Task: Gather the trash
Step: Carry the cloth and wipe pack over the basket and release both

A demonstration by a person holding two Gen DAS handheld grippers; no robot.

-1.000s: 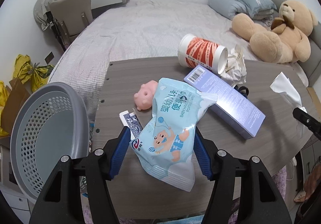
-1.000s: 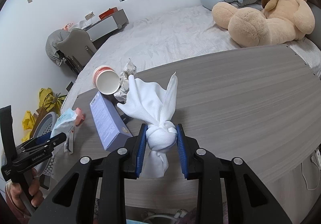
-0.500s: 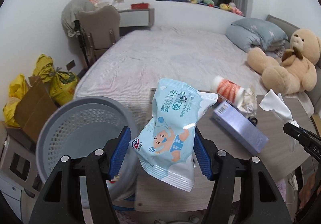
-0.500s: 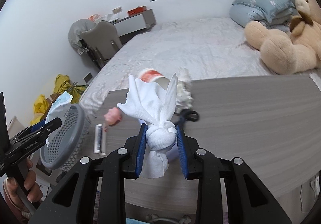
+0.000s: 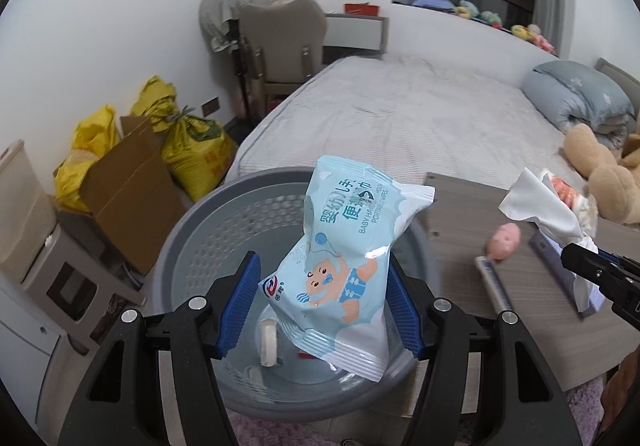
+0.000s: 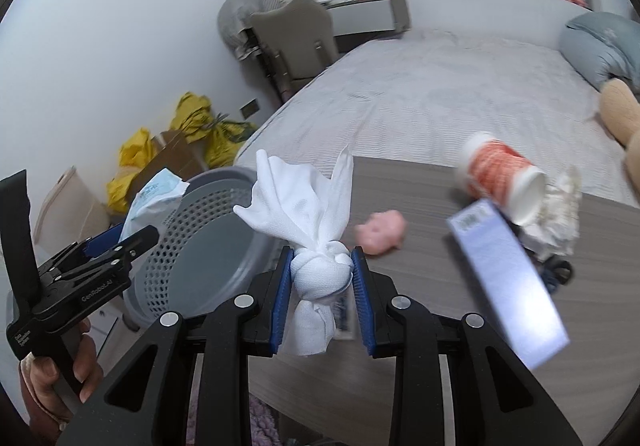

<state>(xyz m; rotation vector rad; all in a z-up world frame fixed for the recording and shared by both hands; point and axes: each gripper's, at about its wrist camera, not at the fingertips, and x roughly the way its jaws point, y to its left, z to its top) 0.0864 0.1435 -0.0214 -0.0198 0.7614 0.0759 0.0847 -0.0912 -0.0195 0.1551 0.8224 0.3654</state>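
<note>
Left tool [image 5: 320, 304] grips the pale-blue wipes packet [image 5: 344, 266] above the grey perforated plastic basket [image 5: 208, 230], ready to drop; right tool [image 6: 322, 292] clamps the knotted white tissue [image 6: 316, 246].

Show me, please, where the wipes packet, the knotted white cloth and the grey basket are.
wipes packet [image 5: 344, 266], left wrist view, printed front.
knotted white cloth [image 6: 320, 266], right wrist view, the knot.
grey basket [image 5: 192, 222], left wrist view, perforated inner wall.
</note>
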